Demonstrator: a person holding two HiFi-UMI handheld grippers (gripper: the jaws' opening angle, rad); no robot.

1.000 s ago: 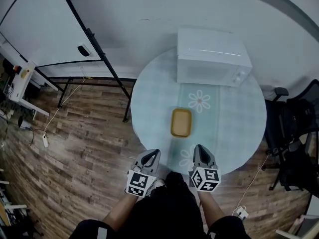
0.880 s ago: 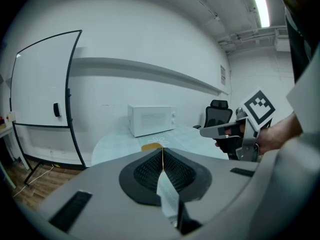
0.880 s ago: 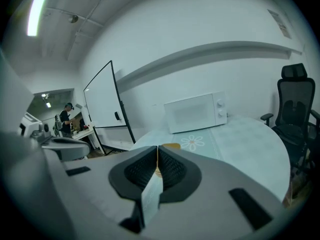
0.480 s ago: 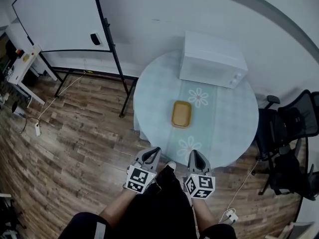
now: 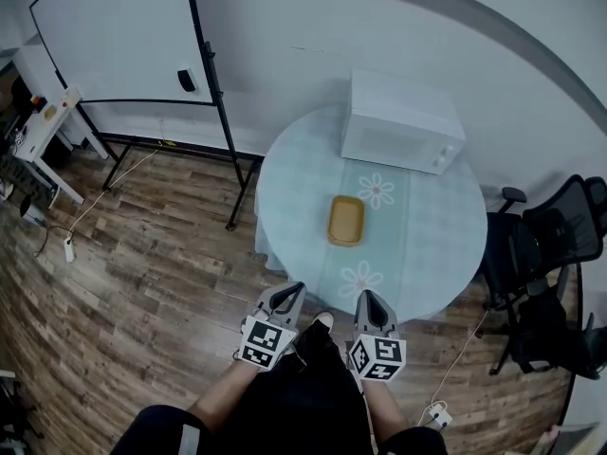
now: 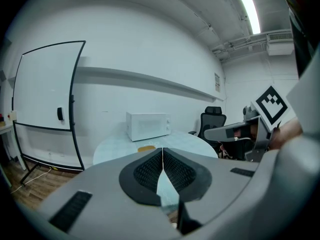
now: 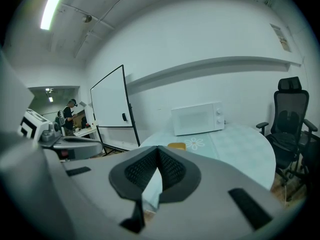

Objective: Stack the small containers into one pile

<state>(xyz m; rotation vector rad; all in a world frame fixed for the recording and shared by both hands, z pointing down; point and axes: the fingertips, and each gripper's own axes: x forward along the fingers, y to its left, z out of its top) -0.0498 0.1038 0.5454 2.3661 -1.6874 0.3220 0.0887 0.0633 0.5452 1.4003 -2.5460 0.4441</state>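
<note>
The left tool (image 5: 287,295) and the right tool (image 5: 371,302) are both closed on nothing, their pads pressed together. Both have drawn back: a second ago they reached over the near rim of the round pale-green table (image 5: 294,188), and now they hang short of it. The yellow rectangular plastic containers (image 5: 346,220) sit as what looks like one pile in front of the white microwave (image 5: 403,121), untouched. The stacking seems finished.

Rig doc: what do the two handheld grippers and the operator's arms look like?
The left gripper and right gripper share light grey moulded bodies, fingers lined with black ribbed pads, each with a cube of black-and-white square markers. No cables seen on them. The person wears black clothing; forearms unsleeved.
</note>
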